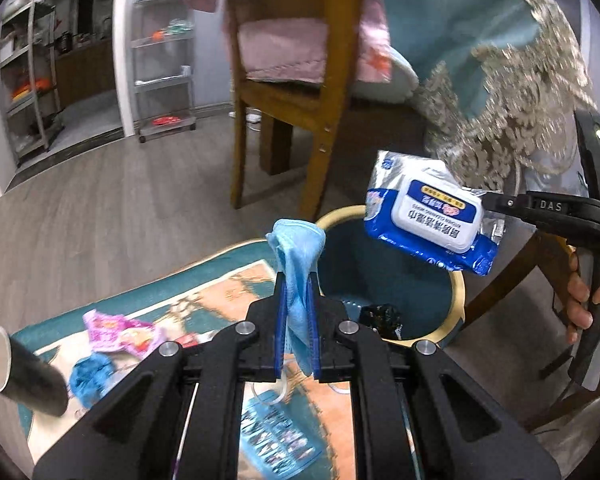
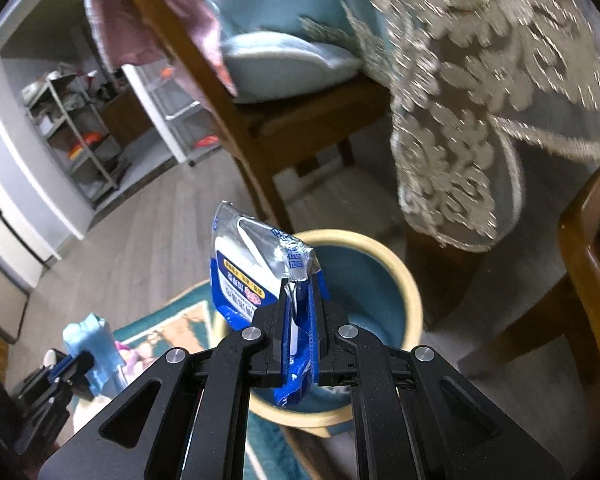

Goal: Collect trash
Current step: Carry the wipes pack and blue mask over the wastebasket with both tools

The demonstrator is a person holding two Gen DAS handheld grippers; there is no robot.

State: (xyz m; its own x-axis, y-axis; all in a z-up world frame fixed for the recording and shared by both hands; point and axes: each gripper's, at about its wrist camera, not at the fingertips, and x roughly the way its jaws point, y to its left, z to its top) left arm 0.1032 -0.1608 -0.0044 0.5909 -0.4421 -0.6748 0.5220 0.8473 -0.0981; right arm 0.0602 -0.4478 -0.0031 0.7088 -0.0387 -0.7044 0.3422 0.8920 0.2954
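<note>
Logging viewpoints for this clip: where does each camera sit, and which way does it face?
Left wrist: on the left gripper, looking forward and down at the bin and rug; its fingers pinch a blue mask; a hand shows at right.
Right wrist: on the right gripper, looking down into the bin; its fingers pinch a wipes pack.
Shared: bin, rug, chair, tablecloth, and each other's gripper and load.

The matte black two-finger left gripper (image 1: pixel 297 308) has blue-edged fingers and round silver pivot screws; the matching black right gripper (image 2: pixel 299 312), at right of the left view, carries white "DAS" lettering
</note>
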